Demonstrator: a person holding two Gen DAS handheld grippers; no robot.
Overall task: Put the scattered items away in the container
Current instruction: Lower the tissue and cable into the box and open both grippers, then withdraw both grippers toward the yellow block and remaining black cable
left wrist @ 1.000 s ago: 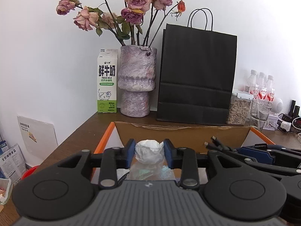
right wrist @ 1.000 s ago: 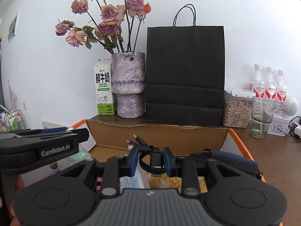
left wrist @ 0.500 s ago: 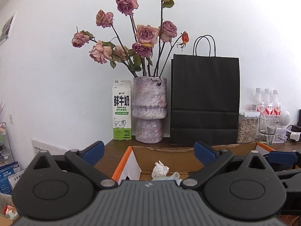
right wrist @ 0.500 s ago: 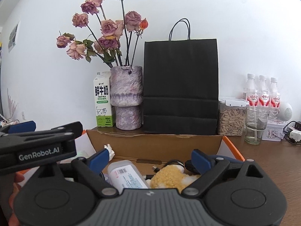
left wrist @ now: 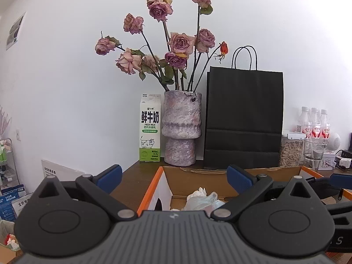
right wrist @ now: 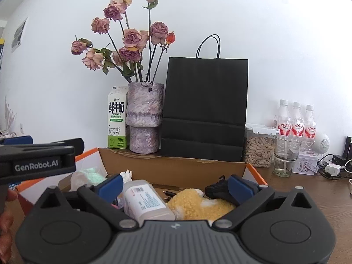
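Note:
The cardboard box (left wrist: 198, 177) with orange edges sits on the wooden table; it also shows in the right wrist view (right wrist: 176, 168). My left gripper (left wrist: 173, 177) is open and empty above the box's left end. Below it lies a crumpled white tissue in a clear bag (left wrist: 203, 198). My right gripper (right wrist: 176, 184) is open and empty above the box. Inside lie a clear bottle (right wrist: 145, 200), a yellow plush toy (right wrist: 198, 204), a black cable (right wrist: 216, 188) and a pale green packet (right wrist: 91, 173). The left gripper's side (right wrist: 37, 160) shows at the left.
A milk carton (left wrist: 150, 129), a purple vase of dried roses (left wrist: 181, 129) and a black paper bag (left wrist: 244, 121) stand behind the box by the wall. A seed jar (right wrist: 258, 147), a glass (right wrist: 285, 156), bottles (right wrist: 296, 121) and chargers (right wrist: 332, 168) stand right.
Both grippers have opened and risen. The left let go of the tissue bag and the right let go of the black cable; both now lie in the box.

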